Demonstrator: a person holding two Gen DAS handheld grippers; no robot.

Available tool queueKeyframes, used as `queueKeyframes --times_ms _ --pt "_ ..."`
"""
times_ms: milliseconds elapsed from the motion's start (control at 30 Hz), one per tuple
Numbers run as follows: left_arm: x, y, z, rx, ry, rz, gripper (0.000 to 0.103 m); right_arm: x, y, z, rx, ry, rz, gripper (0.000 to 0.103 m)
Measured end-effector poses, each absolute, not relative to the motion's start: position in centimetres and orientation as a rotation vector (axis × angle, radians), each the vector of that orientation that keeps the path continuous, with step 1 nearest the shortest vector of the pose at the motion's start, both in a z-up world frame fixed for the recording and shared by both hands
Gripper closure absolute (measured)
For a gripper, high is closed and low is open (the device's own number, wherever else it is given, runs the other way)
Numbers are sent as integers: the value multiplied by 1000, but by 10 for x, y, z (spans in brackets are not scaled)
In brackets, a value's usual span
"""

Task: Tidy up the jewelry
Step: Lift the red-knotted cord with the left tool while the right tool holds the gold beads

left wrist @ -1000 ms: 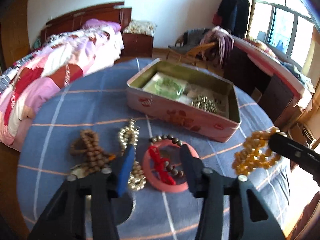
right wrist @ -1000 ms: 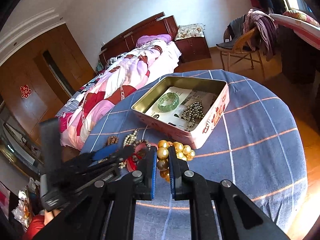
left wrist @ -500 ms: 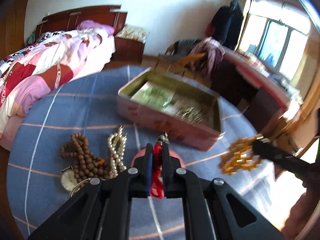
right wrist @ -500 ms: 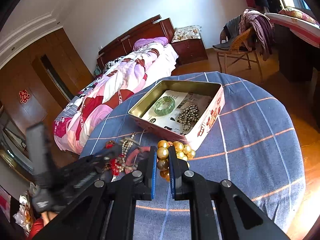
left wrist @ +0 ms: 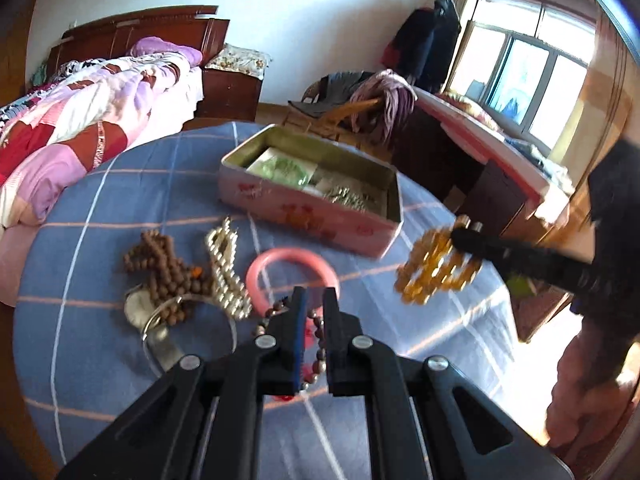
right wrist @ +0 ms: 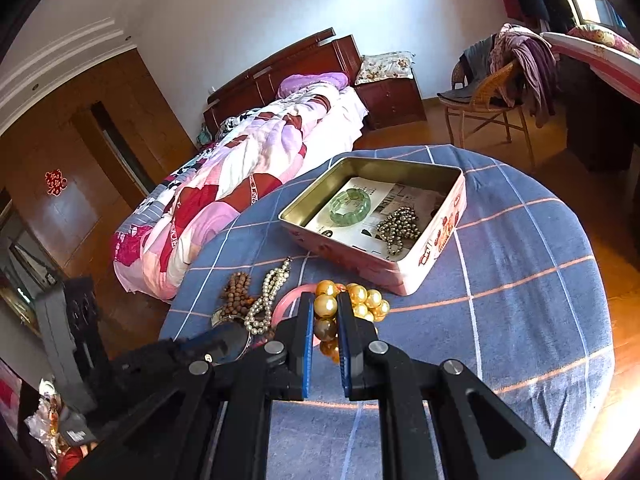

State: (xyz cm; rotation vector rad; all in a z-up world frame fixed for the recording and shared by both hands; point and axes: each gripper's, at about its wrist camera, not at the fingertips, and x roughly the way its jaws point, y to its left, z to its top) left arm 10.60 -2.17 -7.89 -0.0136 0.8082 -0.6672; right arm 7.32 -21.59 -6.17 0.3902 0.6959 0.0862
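Observation:
My left gripper (left wrist: 314, 300) is shut on a dark bead bracelet with a red knot (left wrist: 316, 354), held just above the blue checked table. My right gripper (right wrist: 325, 312) is shut on a golden bead necklace (right wrist: 360, 300), which hangs blurred above the table in the left wrist view (left wrist: 436, 268). The pink tin box (left wrist: 320, 220) stands open behind, holding a green bangle (right wrist: 350, 208) and a dark metal bead chain (right wrist: 400, 228). A pink bangle (left wrist: 290, 268), a pearl strand (left wrist: 226, 268) and brown wooden beads (left wrist: 164, 268) lie on the cloth.
A watch and a clear ring (left wrist: 160, 324) lie at the table's front left. The round table (right wrist: 520, 280) drops off on all sides. A bed (right wrist: 248, 168) stands to the left, a chair with clothes (right wrist: 500, 92) behind.
My left gripper closed on the red-knot bead bracelet and lifted it off the pink bangle. My right gripper raised the golden necklace off the table.

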Motion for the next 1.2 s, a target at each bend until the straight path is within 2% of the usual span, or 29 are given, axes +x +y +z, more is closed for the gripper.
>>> queueKeyframes --times_ms 367,400,433,467,500,533,567,600,633,667,700,733,1067,1167,1200 --pt "90 8 -63 8 732 -583 96 66 -214 -58 386 679 93 93" --pt "89 6 -64 39 725 -568 89 66 -214 -58 385 681 96 93" --pt "90 4 -65 55 733 -564 62 67 -213 -59 386 685 99 93" --pt "90 1 -68 65 746 -561 42 68 -212 -60 386 689 102 93" --pt "90 -2 -70 66 749 -565 14 68 -211 -61 387 694 104 93" --pt "88 -4 -71 68 736 -573 12 68 -212 -62 390 696 106 93" --pt "86 -8 -72 86 721 -581 13 68 -212 -62 393 698 107 93" --pt "85 -12 -74 111 714 -583 26 68 -213 -63 394 698 106 93" --pt "86 -18 -77 145 723 -586 54 68 -214 -63 394 700 104 93" --pt "91 -24 -83 165 755 -599 69 68 -215 -63 396 701 102 93" --pt "95 -26 -88 164 787 -607 92 68 -216 -64 398 701 100 93" --pt "98 -29 -92 159 807 -608 94 68 -217 -65 401 703 95 93" --pt "105 -33 -112 142 881 -626 94 69 -228 -73 425 718 75 93" --pt "108 -33 -117 139 906 -611 90 70 -228 -75 428 725 79 93" --pt "108 -32 -116 126 906 -611 84 71 -227 -75 427 726 80 93"
